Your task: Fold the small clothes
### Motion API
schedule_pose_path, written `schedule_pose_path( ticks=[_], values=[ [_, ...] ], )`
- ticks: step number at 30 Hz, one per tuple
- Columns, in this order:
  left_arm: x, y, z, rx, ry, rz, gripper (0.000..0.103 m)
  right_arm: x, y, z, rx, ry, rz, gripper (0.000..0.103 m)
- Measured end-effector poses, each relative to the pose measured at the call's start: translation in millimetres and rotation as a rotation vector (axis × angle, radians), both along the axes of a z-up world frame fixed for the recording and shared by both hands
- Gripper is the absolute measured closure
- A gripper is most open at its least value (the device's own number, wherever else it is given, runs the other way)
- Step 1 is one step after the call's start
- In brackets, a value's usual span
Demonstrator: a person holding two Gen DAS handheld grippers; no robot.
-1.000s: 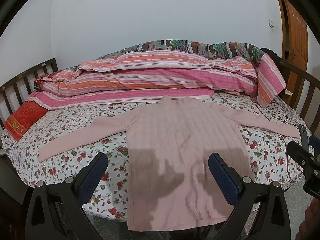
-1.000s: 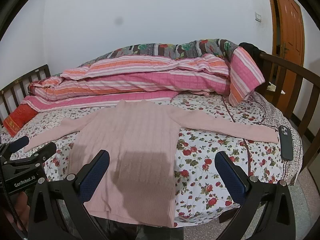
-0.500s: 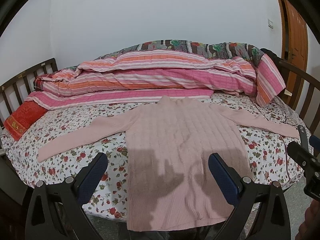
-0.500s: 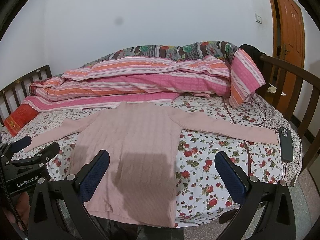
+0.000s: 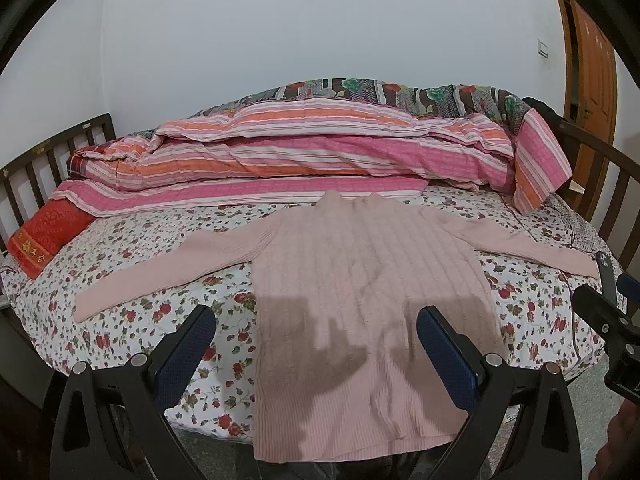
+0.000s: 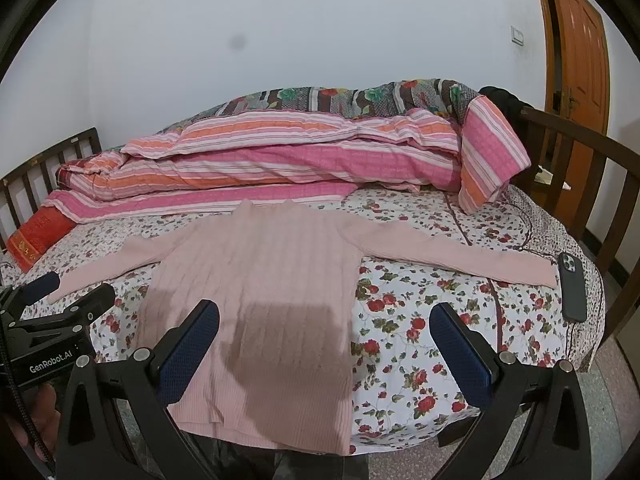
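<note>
A pink ribbed sweater (image 5: 360, 280) lies flat on the flowered bed sheet (image 5: 160, 312), both sleeves spread out to the sides, its hem hanging over the front edge. It also shows in the right wrist view (image 6: 260, 300). My left gripper (image 5: 316, 344) is open and empty, hovering in front of the sweater's lower half. My right gripper (image 6: 324, 344) is open and empty, in front of the sweater's right lower side. The left gripper also shows at the left edge of the right wrist view (image 6: 60, 304).
A rolled striped pink quilt (image 5: 312, 160) lies along the back of the bed. A red pillow (image 5: 48, 236) lies at the left. A dark phone (image 6: 572, 286) lies at the bed's right edge by the sleeve end. Wooden bed rails (image 6: 580, 168) stand on both sides.
Both views have shifted very slightly; the grippers stay open and the sweater has not moved.
</note>
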State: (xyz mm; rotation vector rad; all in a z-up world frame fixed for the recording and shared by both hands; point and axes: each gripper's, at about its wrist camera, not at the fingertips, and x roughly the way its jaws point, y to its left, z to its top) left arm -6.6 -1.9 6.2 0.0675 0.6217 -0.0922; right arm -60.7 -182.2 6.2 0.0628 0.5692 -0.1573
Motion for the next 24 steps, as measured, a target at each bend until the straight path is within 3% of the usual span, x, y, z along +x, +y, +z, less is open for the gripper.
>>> schedule_pose_path(
  ticks=[15, 24],
  values=[
    [9.0, 5.9, -2.3, -0.016, -0.007, -0.008, 0.001, 8.7, 10.6, -3.1, -0.014, 0.002, 0.010, 0.000],
    [39.8, 24.9, -29.0, -0.098, 0.024, -0.027, 0.002, 28.7, 13.8, -25.8, -0.028, 0.032, -0.003, 0.000]
  ],
)
